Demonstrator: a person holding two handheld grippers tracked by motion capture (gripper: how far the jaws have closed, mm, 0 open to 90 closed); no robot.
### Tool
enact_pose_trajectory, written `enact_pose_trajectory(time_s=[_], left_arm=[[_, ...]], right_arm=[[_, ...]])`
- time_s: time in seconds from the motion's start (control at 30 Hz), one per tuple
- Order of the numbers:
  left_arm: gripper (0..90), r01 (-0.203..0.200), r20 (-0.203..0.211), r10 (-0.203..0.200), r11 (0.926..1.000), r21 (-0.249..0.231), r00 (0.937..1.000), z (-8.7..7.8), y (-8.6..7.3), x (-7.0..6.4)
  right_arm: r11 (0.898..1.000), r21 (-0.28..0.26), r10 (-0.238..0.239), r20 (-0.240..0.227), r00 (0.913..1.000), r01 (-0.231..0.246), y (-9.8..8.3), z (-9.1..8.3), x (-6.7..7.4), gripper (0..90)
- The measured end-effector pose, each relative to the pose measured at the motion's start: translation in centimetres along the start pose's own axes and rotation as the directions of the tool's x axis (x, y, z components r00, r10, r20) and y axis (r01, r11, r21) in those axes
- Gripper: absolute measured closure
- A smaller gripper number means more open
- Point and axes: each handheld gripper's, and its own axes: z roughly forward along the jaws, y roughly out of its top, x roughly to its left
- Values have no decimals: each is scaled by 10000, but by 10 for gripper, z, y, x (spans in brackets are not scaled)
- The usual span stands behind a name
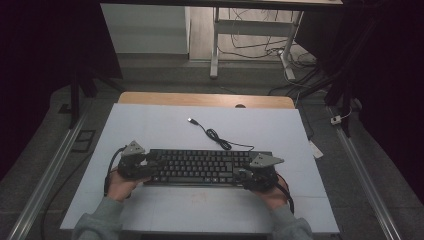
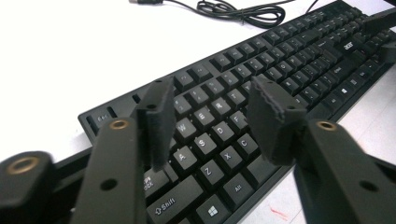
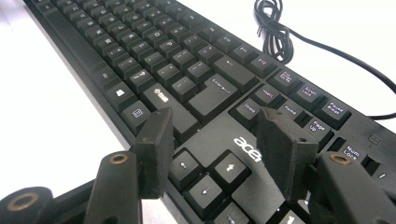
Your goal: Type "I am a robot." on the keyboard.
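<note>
A black keyboard point(image 1: 200, 166) lies flat across the white tabletop point(image 1: 150, 125), its long side facing the person. My left gripper point(image 1: 151, 164) is at the keyboard's left end. In the left gripper view its jaws point(image 2: 210, 100) stand open just above the letter keys point(image 2: 205, 116), with nothing between the pads. At the keyboard's right end is my right gripper point(image 1: 240, 175). Seen in the right gripper view, it point(image 3: 215, 126) is open over the arrow keys point(image 3: 205, 177) and the logo patch, gripping nothing.
The keyboard's black cable point(image 1: 217, 136) lies coiled behind it and ends in a USB plug point(image 1: 191, 120) toward the table's far side. A wooden edge point(image 1: 200, 99) borders the far end. White desk legs point(image 1: 215, 45) and floor cables lie beyond.
</note>
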Motion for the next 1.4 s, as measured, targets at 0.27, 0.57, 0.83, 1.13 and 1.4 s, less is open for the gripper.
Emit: enact_pose_trajectory(time_s=[0.27, 0.57, 0.83, 1.13, 1.4], left_arm=[[407, -329, 220, 321, 9989, 337, 9992, 1, 11, -4], [398, -517, 122, 510, 9966, 639, 9986, 10, 24, -6], [467, -1265, 111, 1260, 9851, 1169, 9920, 24, 44, -15], [698, -1404, 397, 1355, 9742, 1768, 9900, 41, 31, -11], [886, -1587, 541, 1505, 9637, 2146, 9871, 54, 26, -12]], right_arm=[[9997, -235, -21, -100, 9999, 19, -3, -8, 3, 462], [9998, -175, -77, -271, 9996, 72, -3, -3, 3, 463], [9998, -203, -54, -227, 9997, 49, -3, -4, -1, 463], [9999, -124, -55, -75, 10000, 54, -3, -4, -4, 463], [10000, -62, -58, -78, 10000, 57, -4, -3, -6, 463]])
